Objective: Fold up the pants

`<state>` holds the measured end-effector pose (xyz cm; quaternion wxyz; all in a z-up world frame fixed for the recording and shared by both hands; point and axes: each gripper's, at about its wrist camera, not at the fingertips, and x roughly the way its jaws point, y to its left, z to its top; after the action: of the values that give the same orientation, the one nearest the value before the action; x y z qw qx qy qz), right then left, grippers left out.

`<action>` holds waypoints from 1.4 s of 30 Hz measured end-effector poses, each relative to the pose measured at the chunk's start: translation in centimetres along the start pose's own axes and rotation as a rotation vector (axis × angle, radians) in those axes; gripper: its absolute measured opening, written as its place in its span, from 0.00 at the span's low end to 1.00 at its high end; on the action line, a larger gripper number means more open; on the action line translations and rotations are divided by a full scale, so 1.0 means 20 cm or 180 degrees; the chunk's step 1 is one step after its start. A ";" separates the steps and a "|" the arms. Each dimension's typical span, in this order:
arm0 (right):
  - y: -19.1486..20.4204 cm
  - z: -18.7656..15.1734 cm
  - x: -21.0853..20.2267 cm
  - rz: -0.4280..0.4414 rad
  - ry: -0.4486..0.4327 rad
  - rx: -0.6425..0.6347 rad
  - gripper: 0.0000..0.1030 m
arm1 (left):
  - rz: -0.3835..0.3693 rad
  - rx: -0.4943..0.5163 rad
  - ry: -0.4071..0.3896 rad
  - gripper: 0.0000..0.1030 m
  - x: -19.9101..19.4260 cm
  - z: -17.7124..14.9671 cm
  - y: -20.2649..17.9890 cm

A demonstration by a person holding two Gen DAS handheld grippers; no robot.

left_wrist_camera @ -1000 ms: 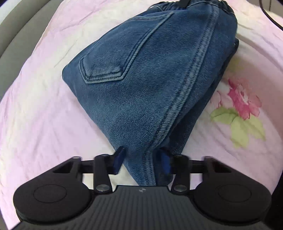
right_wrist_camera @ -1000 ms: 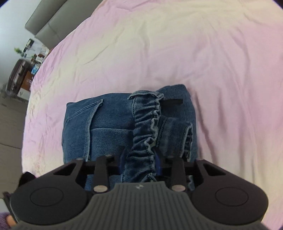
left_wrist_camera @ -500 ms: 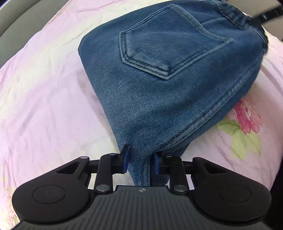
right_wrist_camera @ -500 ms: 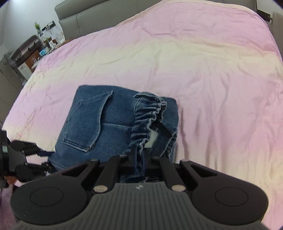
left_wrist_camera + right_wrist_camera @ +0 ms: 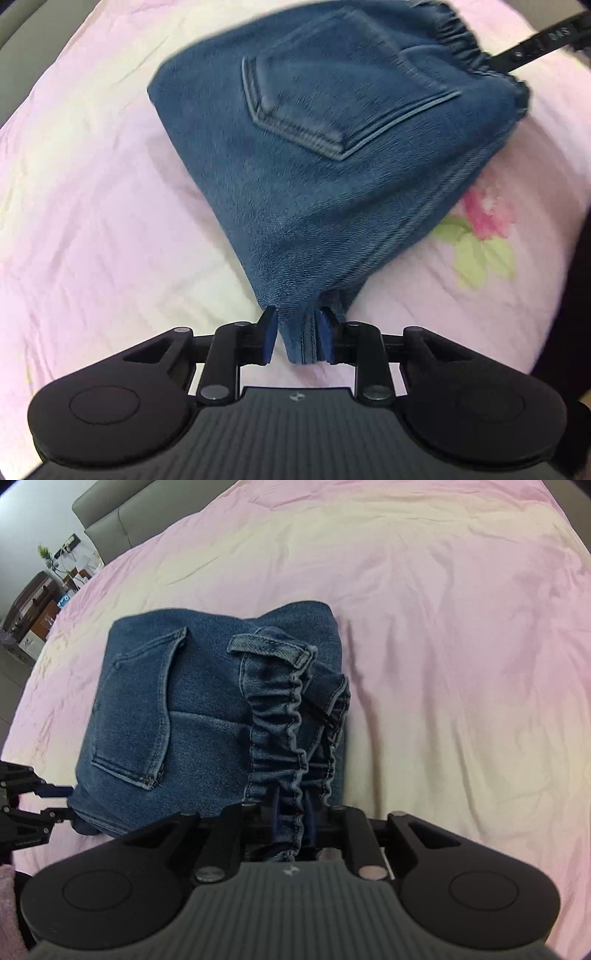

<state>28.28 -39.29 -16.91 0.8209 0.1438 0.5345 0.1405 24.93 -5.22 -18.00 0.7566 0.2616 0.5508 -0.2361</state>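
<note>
While the left wrist view looks along its fingers, the left gripper [image 5: 297,338] has its jaws narrowed on a corner of the folded pants [image 5: 332,166], a stitched seam edge pinched between the blue pads. The denim rises from that corner to a back pocket [image 5: 332,107] and, at the far right, the gathered waistband [image 5: 458,37], where a black finger of the right gripper [image 5: 539,48] reaches in. The bundle looks partly raised off the bed [image 5: 92,184], whose pink sheet carries a flower print [image 5: 484,236] near the right; motion blur makes the amount of lift hard to judge.

From the right wrist view, the right gripper [image 5: 290,823] holds the elastic waistband [image 5: 277,716] between nearly closed jaws. The pants [image 5: 192,709] lie as a compact, layered rectangle on the bed [image 5: 461,646], pocket [image 5: 140,709] on top at the left, with the left gripper [image 5: 33,805] at the near left edge. A headboard [image 5: 110,520] and some furniture [image 5: 33,605] sit far left.

Judging from this, the folds seem largely made; what probably remains is setting the bundle down square, tidying the loose waistband, and letting go.
</note>
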 end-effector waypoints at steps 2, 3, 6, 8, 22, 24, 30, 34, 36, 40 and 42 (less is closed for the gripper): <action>-0.06 0.04 -0.09 0.0140 -0.0116 0.0175 0.45 | -0.0082 -0.0098 -0.0115 0.31 -0.10 0.00 0.06; -0.08 0.06 -0.11 0.0229 -0.0174 0.0278 0.50 | -0.0105 -0.0167 -0.0184 0.33 -0.14 0.02 0.08; -0.17 0.13 -0.11 0.0468 -0.0263 0.0650 0.62 | -0.0083 -0.0449 -0.0393 0.37 -0.19 0.12 0.14; -0.20 0.20 -0.06 0.0577 -0.0286 0.0843 0.66 | -0.0090 -0.0741 -0.0525 0.41 -0.14 0.20 0.20; -0.23 0.32 0.21 0.0997 -0.0171 0.1031 0.25 | -0.0420 -0.1645 -0.0580 0.42 0.14 0.34 0.36; -0.12 0.35 0.12 0.0951 -0.0251 0.0667 0.20 | -0.0409 -0.1642 -0.0621 0.41 0.14 0.32 0.36; 0.18 0.55 -0.13 0.1191 -0.0677 -0.0049 0.15 | -0.0366 -0.1825 -0.0822 0.35 0.08 0.29 0.43; 0.14 0.62 -0.05 0.1053 -0.0651 -0.0034 0.14 | -0.0426 -0.1888 -0.0962 0.35 0.04 0.30 0.46; 0.05 0.60 0.05 0.0895 -0.0551 0.0005 0.14 | -0.0440 -0.1876 -0.0987 0.35 0.04 0.31 0.46; -0.19 0.52 0.25 0.0742 -0.0372 0.0453 0.13 | -0.0472 -0.1870 -0.0981 0.35 0.11 0.36 0.48; -0.23 0.51 0.31 0.0688 -0.0358 0.0545 0.12 | -0.0494 -0.1917 -0.0991 0.35 0.14 0.38 0.49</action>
<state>40.50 -41.99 -19.96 0.8144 0.2776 0.4791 0.1737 37.45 -3.12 -17.45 0.8546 -0.0553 0.4919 -0.1569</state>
